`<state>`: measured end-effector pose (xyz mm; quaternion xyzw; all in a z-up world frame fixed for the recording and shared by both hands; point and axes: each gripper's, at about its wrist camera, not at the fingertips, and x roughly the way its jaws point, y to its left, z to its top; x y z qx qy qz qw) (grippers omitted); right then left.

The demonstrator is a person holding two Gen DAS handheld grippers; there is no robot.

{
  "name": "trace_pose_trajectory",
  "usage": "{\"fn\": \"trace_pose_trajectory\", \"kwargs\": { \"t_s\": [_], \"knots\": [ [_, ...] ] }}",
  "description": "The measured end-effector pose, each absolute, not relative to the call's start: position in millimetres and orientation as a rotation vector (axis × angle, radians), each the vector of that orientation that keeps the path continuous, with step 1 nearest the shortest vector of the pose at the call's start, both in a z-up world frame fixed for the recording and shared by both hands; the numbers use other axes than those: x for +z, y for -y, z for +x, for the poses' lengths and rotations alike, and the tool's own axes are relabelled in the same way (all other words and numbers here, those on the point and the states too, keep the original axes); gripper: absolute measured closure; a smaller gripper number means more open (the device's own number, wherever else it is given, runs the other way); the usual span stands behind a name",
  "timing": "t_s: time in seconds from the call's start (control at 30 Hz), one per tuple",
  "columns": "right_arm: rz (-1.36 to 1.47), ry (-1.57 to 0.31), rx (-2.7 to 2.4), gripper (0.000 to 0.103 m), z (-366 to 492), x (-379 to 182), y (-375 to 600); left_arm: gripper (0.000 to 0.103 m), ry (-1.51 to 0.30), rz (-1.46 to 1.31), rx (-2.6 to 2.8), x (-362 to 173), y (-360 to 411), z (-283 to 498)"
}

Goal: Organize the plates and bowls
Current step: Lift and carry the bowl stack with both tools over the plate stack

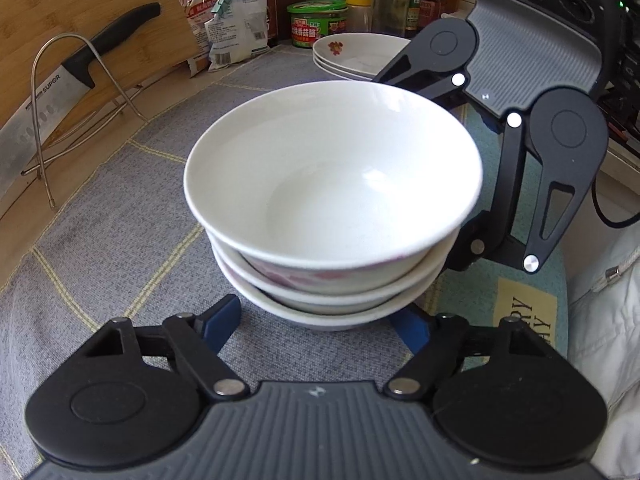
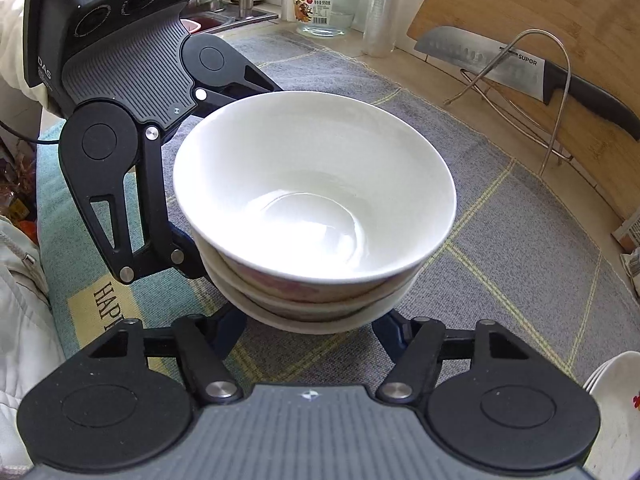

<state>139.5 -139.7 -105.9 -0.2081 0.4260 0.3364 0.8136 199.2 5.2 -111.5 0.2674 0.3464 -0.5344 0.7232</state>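
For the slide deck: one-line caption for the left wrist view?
Left gripper straddles the base of three stacked white bowls on a grey cloth, right gripper opposite.

I see a stack of white bowls [image 2: 316, 216] at frame centre on grey cloth [image 2: 500, 248], my right gripper [image 2: 312, 330] straddling its base, left gripper [image 2: 188, 256] at centre left, knife [image 2: 520, 68] upper right.
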Motion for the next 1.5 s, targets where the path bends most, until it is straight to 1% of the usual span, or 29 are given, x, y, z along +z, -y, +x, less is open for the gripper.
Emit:
{"fn": "trace_pose_trajectory", "kwargs": {
  "t_s": [0.73,0.83,0.9,1.13,1.5],
  "knots": [
    [-0.459,-0.920,0.789,0.030,145.0,-106.4,144.8,0.024,-0.744,0.628,-1.298,-112.2,5.1,207.4],
    [-0.465,-0.919,0.797,0.029,146.4,-106.8,144.9,0.024,-0.743,0.633,-1.309,-112.1,5.4,208.9],
    [-0.483,-0.912,0.800,0.026,147.6,-106.9,144.0,0.024,-0.741,0.636,-1.321,-111.1,4.5,209.9],
    [-0.541,-0.902,0.821,0.026,146.2,-105.9,140.2,0.024,-0.736,0.665,-1.353,-108.0,2.2,212.1],
    [-0.523,-0.916,0.815,0.027,149.4,-105.4,139.7,0.024,-0.761,0.666,-1.366,-105.2,-1.3,214.2]
  ]
}}
